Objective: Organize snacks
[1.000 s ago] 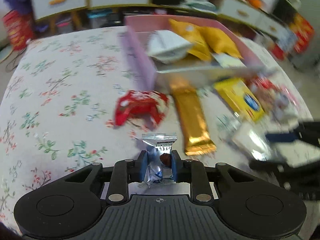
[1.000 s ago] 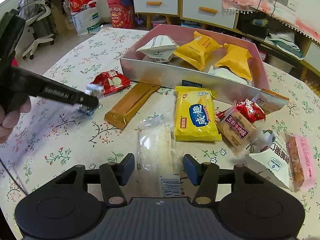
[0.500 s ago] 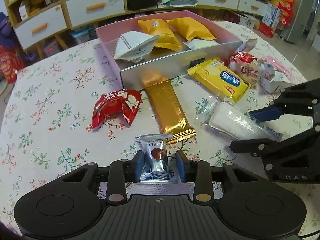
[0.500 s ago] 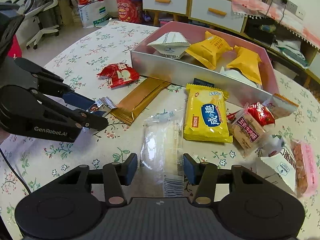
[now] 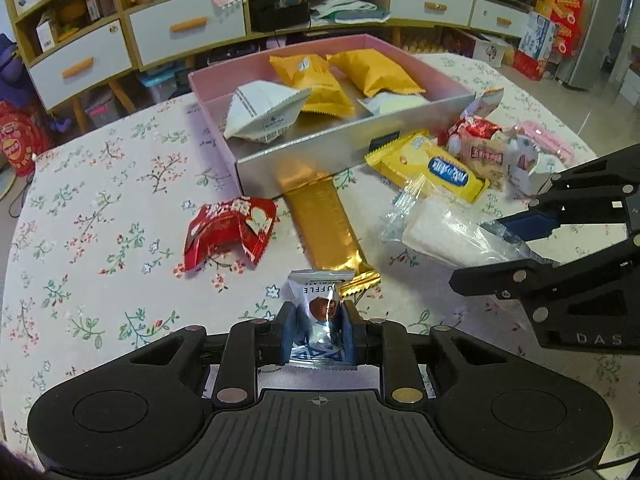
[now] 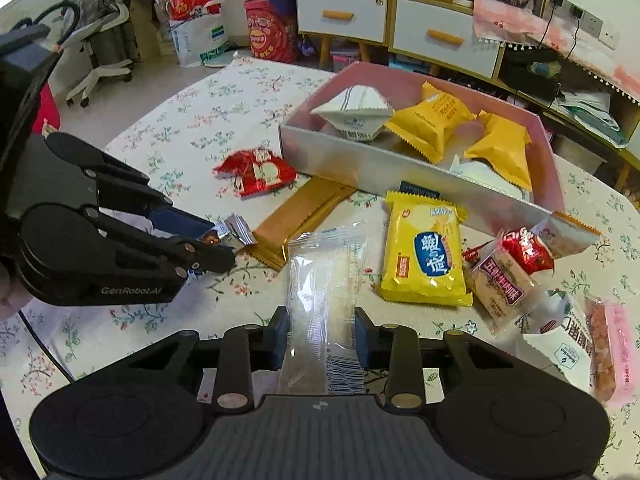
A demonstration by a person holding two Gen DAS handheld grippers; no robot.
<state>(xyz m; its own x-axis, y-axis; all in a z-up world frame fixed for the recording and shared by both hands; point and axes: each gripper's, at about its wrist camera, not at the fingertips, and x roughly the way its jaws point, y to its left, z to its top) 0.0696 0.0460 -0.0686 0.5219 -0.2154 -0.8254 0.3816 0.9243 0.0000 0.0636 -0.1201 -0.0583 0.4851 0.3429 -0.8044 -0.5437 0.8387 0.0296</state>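
Between left gripper (image 5: 318, 330) pads: small silver chocolate wrapper (image 5: 320, 312), pinched just above floral tablecloth (image 5: 100, 208). Right gripper (image 6: 321, 338) clamped on clear long packet (image 6: 324, 280). Behind: pink box (image 5: 432, 74), drawer cabinets (image 5: 188, 32).

Two yellow pouches (image 6: 434, 124) in one pink box (image 6: 404, 160) — one gold bar (image 6: 300, 216), two tools (image 5: 318, 326).
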